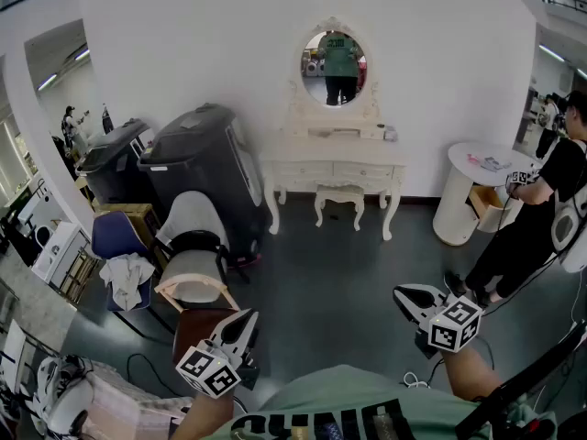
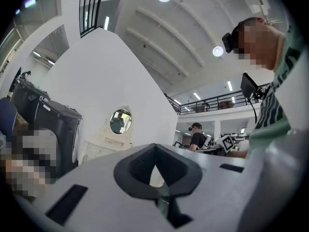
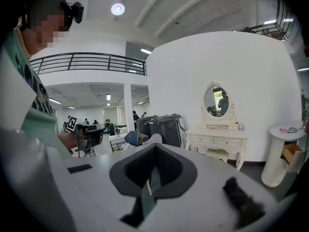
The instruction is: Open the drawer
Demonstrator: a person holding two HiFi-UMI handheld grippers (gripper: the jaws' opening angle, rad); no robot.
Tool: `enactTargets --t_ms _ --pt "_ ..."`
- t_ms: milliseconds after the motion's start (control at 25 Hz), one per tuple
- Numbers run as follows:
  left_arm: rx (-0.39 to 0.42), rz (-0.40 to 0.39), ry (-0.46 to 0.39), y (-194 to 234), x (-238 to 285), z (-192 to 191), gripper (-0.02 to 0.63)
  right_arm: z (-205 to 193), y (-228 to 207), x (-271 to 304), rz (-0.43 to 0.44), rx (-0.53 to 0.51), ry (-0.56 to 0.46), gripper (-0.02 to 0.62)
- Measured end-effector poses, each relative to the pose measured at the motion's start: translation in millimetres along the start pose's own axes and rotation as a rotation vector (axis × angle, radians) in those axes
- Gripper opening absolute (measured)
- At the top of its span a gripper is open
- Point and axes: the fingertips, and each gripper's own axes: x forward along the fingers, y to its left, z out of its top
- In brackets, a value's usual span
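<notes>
Well ahead of both tools: white wall, curved.
Ahead-left of left gripper: big dark bin, lid down, contents hidden. Second dark bin just beside it, further left, lid down too.
Straight ahead, against wall, well apart from both tools: cream dressing table w/ drawers in a row under the top, all pushed in, untouched.
Ahead-right of right gripper: round white stand w/ wooden box sticking out of its side. Contents can't be told.
Next to that stand: person in black.
Near left gripper, just ahead: white chair. Blue chair left of it, pale cloth heaped on seat.
Under the table: stool. Above it: oval mirror.
Left gripper: clenched, jaws together, nothing btwn.
Right gripper: clenched too, empty.
Writing: big black letters on green shirt below both tools, cut off by frame edge, not legible. Square black-and-white markers on marker cubes of both grippers.
</notes>
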Motion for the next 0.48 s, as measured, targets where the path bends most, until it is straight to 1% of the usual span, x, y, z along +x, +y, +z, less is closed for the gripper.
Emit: enactTargets --t_ms 280,400,480 --pt "-0.003 -0.005 0.004 -3.2 9.6 -0.7 0.009 -1.5 -7.2 -2.5 0.005 -0.006 0.005 0.011" --pt "-0.002 -0.014 0.016 -5.7 20.1 -3.0 0.009 -6.3 -11.0 -4.1 0.022 0.024 0.015 0.011" --pt "0.002 -0.027 0.025 -11.4 31.7 -3.6 0.009 -6.4 -18.8 -9.6 0.023 0.055 0.004 0.011"
